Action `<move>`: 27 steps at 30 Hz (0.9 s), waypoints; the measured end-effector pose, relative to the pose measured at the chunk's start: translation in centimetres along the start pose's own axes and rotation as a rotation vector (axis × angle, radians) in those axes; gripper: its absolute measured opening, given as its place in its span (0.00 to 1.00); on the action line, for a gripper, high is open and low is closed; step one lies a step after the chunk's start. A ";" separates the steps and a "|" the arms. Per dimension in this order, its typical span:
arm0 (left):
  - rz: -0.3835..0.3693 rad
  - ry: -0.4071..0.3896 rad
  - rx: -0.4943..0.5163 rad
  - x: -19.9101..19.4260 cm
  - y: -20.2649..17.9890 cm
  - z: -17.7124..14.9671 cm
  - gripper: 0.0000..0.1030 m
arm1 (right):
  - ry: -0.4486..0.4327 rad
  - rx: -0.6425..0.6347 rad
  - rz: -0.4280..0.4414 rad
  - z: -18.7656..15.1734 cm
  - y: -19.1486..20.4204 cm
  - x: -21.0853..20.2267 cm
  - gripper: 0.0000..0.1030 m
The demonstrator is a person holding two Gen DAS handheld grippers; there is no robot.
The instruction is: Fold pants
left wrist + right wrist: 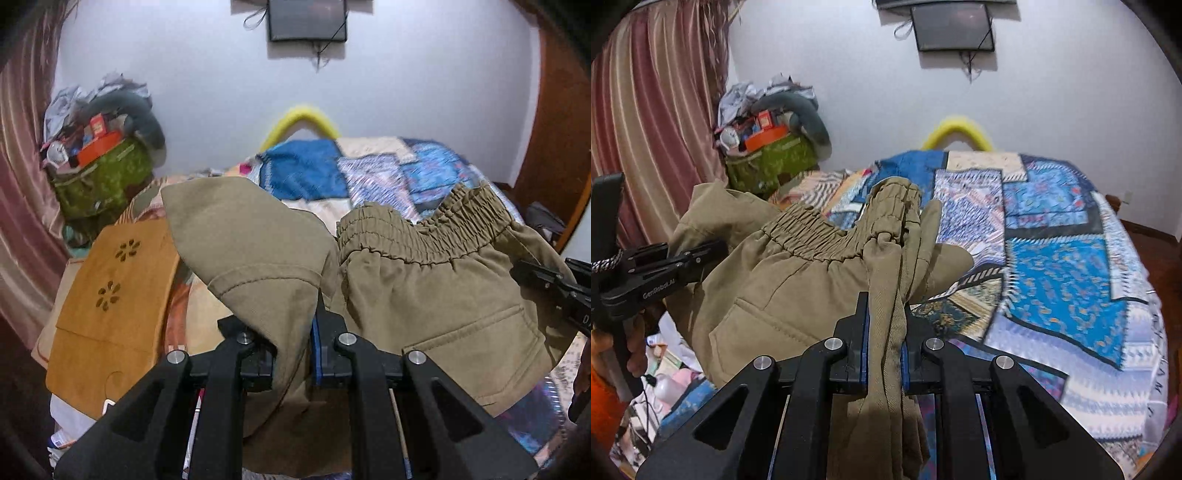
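Note:
Khaki pants (424, 295) with an elastic waistband (424, 236) hang in the air above the bed, held by both grippers. My left gripper (291, 325) is shut on a bunched fold near a hemmed leg end (258, 280). My right gripper (884, 317) is shut on a gathered strip of the pants (798, 280) near the waistband (809, 232). The left gripper (701, 254) shows at the left of the right wrist view; the right gripper (554, 284) shows at the right edge of the left wrist view.
A bed with a blue patchwork quilt (1052, 258) lies below and ahead. A wooden lap tray (110, 302) sits on its left side. A cluttered green bag (99, 177) stands by the pink curtain (646, 129). A screen (306, 18) hangs on the white wall.

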State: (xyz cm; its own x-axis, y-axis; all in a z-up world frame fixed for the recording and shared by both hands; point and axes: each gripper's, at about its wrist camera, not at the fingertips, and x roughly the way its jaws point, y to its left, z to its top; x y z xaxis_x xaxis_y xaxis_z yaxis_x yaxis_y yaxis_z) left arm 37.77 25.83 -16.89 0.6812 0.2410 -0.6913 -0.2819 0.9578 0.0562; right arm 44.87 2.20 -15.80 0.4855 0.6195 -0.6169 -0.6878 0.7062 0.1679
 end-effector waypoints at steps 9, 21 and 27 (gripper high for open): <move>-0.005 0.152 -0.046 9.4 2.1 -3.2 0.13 | 0.149 0.009 0.001 -1.8 0.3 8.8 0.11; 0.106 0.280 0.011 14.0 3.0 -6.7 0.37 | 0.348 0.006 -0.058 -3.6 -0.1 11.7 0.25; 0.109 0.283 0.013 10.0 3.2 -6.4 0.46 | 0.305 0.048 -0.049 -3.2 -0.2 8.6 0.29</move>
State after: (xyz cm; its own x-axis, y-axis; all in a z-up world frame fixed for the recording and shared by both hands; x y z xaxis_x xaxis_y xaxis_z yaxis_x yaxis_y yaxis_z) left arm 39.37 30.33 -28.28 0.4315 0.2915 -0.8537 -0.3333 0.9309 0.1493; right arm 47.45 6.31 -23.56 0.3277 0.4581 -0.8263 -0.6378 0.7525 0.1642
